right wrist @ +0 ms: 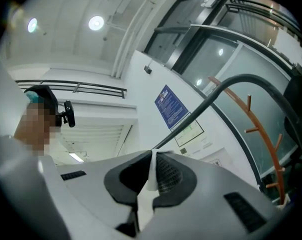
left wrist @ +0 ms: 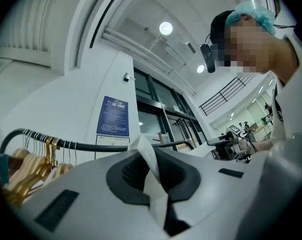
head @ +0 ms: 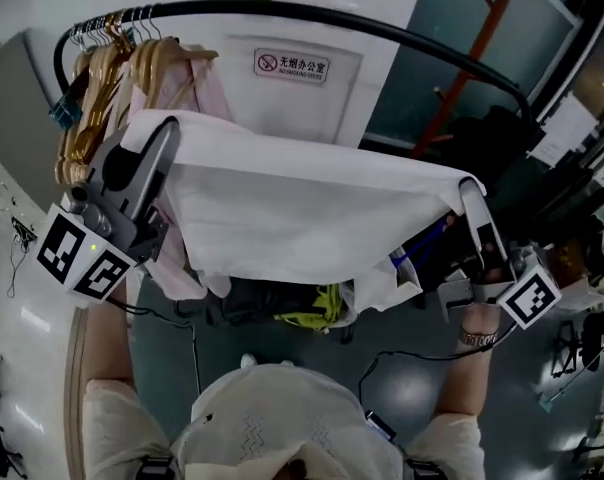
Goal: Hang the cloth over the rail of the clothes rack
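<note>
A white cloth [head: 302, 213] is stretched out flat between my two grippers, held up in front of and a little below the black curved rail [head: 312, 16] of the clothes rack. My left gripper [head: 167, 128] is shut on the cloth's left corner, and a fold of white cloth [left wrist: 150, 171] shows pinched between its jaws. My right gripper [head: 470, 190] is shut on the right corner, with a strip of cloth [right wrist: 150, 176] between its pads. The rail [left wrist: 81, 145] runs across behind the left jaws, and the rail [right wrist: 216, 96] also rises above the right jaws.
Wooden hangers [head: 107, 78] with a pale garment crowd the rail's left end. An orange coat stand [head: 462, 63] rises behind the rail on the right. A dark bag with yellow-green fabric [head: 312, 313] lies on the floor under the cloth. A white door [head: 292, 88] is behind.
</note>
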A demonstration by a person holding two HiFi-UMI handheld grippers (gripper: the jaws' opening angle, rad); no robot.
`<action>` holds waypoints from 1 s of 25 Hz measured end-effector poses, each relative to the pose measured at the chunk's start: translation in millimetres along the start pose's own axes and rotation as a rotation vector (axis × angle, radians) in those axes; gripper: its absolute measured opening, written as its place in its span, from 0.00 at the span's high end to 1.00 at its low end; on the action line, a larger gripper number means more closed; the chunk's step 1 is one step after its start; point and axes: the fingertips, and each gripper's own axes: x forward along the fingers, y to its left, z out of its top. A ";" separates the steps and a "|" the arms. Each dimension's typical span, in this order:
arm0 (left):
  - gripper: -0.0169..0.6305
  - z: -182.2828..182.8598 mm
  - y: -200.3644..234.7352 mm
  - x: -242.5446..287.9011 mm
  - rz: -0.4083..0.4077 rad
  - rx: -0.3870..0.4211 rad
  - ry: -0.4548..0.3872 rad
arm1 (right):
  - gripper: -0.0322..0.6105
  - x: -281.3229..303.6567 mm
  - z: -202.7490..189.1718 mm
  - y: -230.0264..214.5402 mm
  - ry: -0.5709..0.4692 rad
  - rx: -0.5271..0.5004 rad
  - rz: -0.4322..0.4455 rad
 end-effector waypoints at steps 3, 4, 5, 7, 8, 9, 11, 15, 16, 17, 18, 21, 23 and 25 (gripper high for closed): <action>0.94 13.4 3.1 8.1 -0.009 0.080 0.033 | 0.92 8.9 12.9 5.0 -0.015 -0.018 -0.008; 0.94 17.5 5.4 11.9 -0.011 0.102 0.042 | 0.92 12.8 18.0 5.2 -0.017 -0.029 -0.012; 0.94 21.5 8.1 16.6 -0.016 0.123 0.050 | 0.92 16.9 24.0 5.1 -0.016 -0.045 -0.016; 0.94 27.6 14.5 27.8 -0.025 0.156 0.065 | 0.92 25.7 37.6 4.9 -0.011 -0.086 -0.022; 0.94 29.2 18.0 33.7 -0.027 0.165 0.073 | 0.92 30.3 44.6 4.6 -0.011 -0.107 -0.025; 0.94 29.8 21.4 39.6 -0.028 0.169 0.081 | 0.92 34.9 51.2 4.0 -0.014 -0.123 -0.029; 0.94 30.4 27.0 50.2 -0.028 0.175 0.091 | 0.92 43.4 62.2 1.1 -0.024 -0.135 -0.041; 0.94 43.3 35.6 67.6 -0.025 0.214 0.086 | 0.92 58.7 85.3 -3.0 -0.026 -0.175 -0.067; 0.94 50.3 38.9 74.1 -0.024 0.230 0.082 | 0.92 64.1 94.4 -3.1 -0.025 -0.196 -0.072; 0.94 58.2 42.9 81.3 -0.023 0.248 0.078 | 0.92 70.4 104.4 -3.1 -0.024 -0.220 -0.076; 0.94 66.1 47.6 89.1 -0.020 0.271 0.078 | 0.92 77.7 114.8 -3.3 -0.023 -0.243 -0.079; 0.94 84.3 65.0 113.8 -0.007 0.344 0.099 | 0.92 103.8 143.6 -5.1 -0.016 -0.302 -0.088; 0.94 91.5 77.3 129.1 -0.003 0.374 0.118 | 0.92 121.9 157.2 -6.0 0.002 -0.337 -0.092; 0.94 97.3 89.0 141.8 0.002 0.405 0.138 | 0.92 137.0 167.1 -7.6 0.022 -0.368 -0.101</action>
